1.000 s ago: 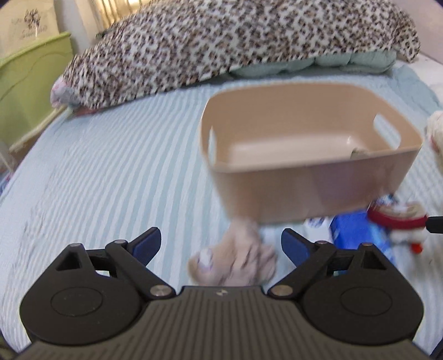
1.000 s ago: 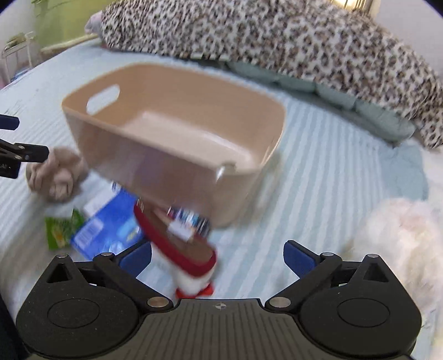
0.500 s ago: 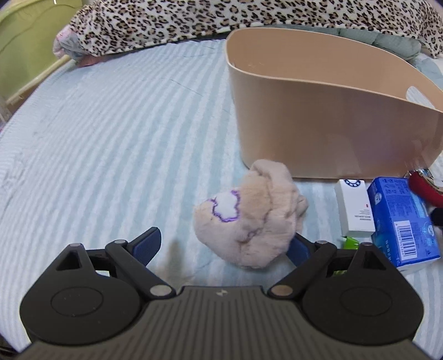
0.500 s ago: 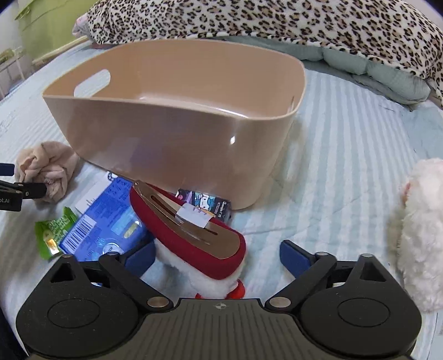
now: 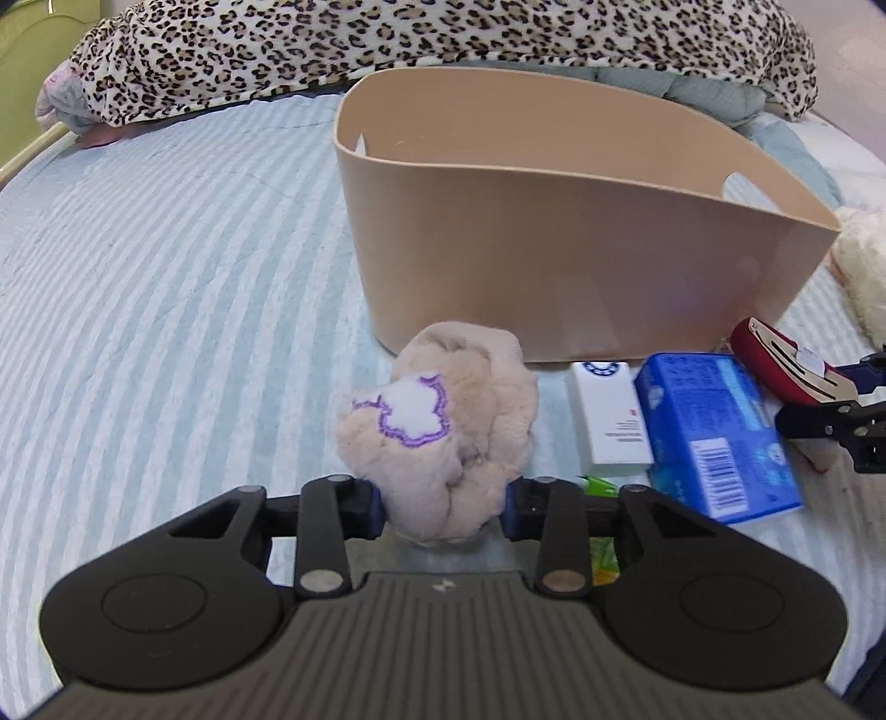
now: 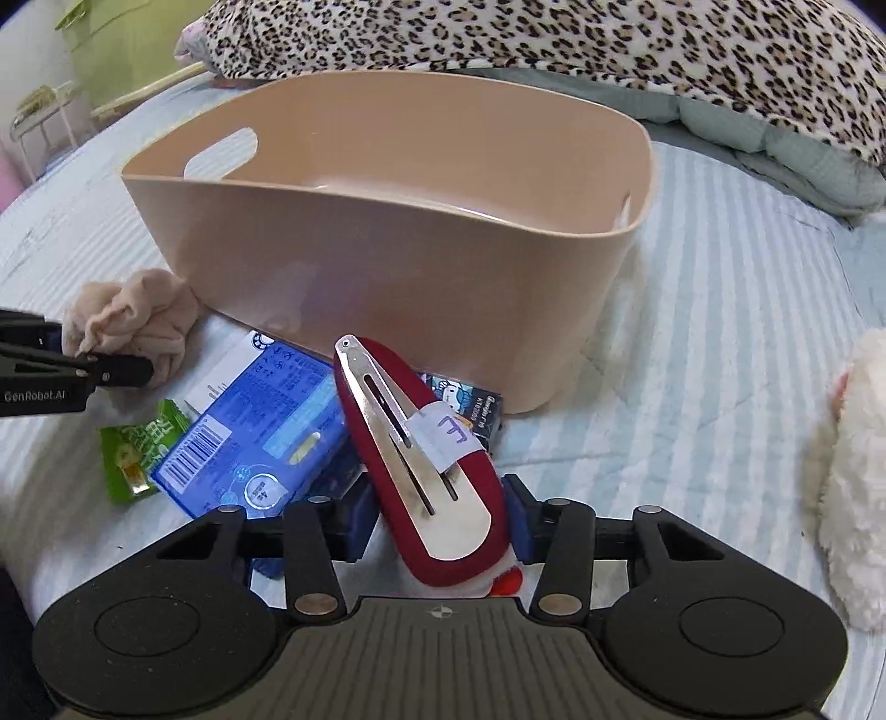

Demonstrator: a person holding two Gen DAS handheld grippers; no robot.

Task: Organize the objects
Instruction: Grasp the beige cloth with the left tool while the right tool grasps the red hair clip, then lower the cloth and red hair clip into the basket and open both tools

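Note:
A beige plastic bin [image 5: 581,238] [image 6: 398,238] stands on the striped bed. My left gripper [image 5: 443,507] is shut on a crumpled beige plush cloth [image 5: 443,426] with a white and purple patch, resting on the bed in front of the bin; the cloth also shows in the right wrist view [image 6: 133,321]. My right gripper [image 6: 437,523] is shut on a red hair clip [image 6: 421,459] with a metal back and a white tag, also seen at the right edge of the left wrist view [image 5: 781,365].
A blue pack [image 6: 260,432] [image 5: 714,432], a white box [image 5: 612,415], a green sachet [image 6: 138,448] and a small dark packet [image 6: 470,404] lie before the bin. A white plush toy [image 6: 853,476] lies right. A leopard-print blanket [image 5: 443,44] lies behind.
Both grippers dropped toward the bed and closed: the left onto the beige cloth, the right onto the red hair clip. The bin now looks nearer and higher.

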